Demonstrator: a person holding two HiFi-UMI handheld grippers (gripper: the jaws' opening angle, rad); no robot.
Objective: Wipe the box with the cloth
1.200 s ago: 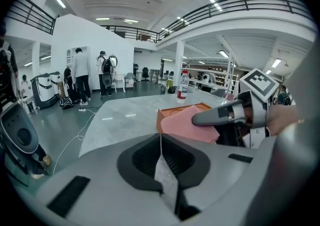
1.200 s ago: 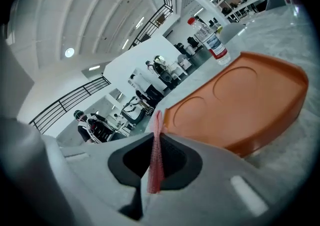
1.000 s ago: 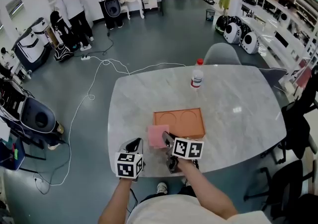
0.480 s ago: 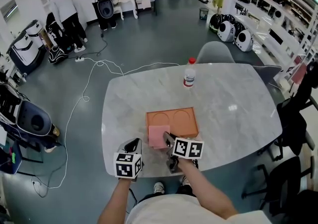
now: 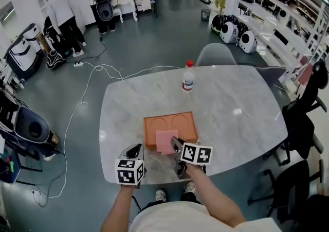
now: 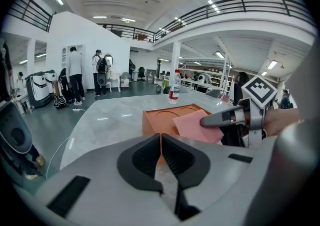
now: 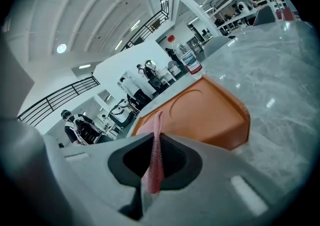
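Over the box (image 5: 181, 122), cloth (image 5: 164, 141) in right gripper (image 5: 176, 145).

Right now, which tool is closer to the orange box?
Right. The right tool is at the orange box's near edge, holding the pink cloth over it. The left tool, shut and empty, sits back off the box's near left corner.

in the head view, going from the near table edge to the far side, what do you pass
pink square cloth → flat orange box with two round recesses → clear plastic bottle with a red cap → grey shell chair
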